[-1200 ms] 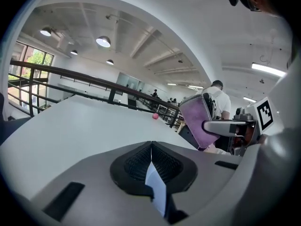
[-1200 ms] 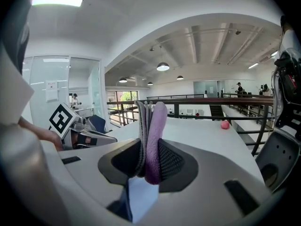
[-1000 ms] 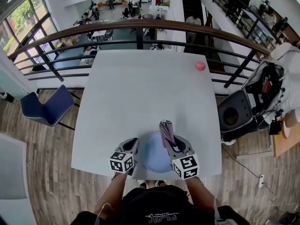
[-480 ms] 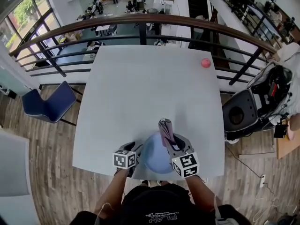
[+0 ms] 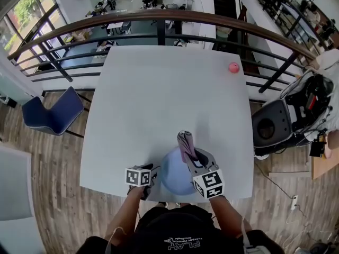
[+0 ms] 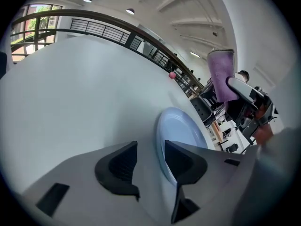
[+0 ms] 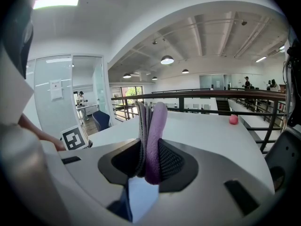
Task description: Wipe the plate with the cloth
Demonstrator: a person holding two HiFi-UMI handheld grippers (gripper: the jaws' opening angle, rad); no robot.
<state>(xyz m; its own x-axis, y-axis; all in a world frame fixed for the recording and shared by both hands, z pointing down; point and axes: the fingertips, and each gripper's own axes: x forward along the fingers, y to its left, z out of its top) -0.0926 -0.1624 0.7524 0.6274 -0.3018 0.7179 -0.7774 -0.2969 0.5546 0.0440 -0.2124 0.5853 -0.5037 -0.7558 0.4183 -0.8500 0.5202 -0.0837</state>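
A pale blue plate (image 5: 170, 176) lies on the white table (image 5: 159, 99) near its front edge. My left gripper (image 5: 153, 172) sits low at the plate's left rim, open; in the left gripper view the plate (image 6: 182, 128) rim runs into the gap at the left gripper (image 6: 148, 161), its pads clear of it. My right gripper (image 5: 191, 161) hovers over the plate, shut on a folded purple cloth (image 5: 186, 143) that stands upright. In the right gripper view the cloth (image 7: 152, 126) is pinched in the right gripper (image 7: 149, 163), with the plate (image 7: 137, 197) below.
A small pink ball (image 5: 233, 67) rests at the table's far right corner. A dark railing (image 5: 159, 23) runs behind the table. A blue chair (image 5: 50, 115) stands to the left, and a black seat with bags (image 5: 275, 126) to the right.
My left gripper has sunk from above the table down to the plate's left rim. The right gripper with the cloth has hardly moved.
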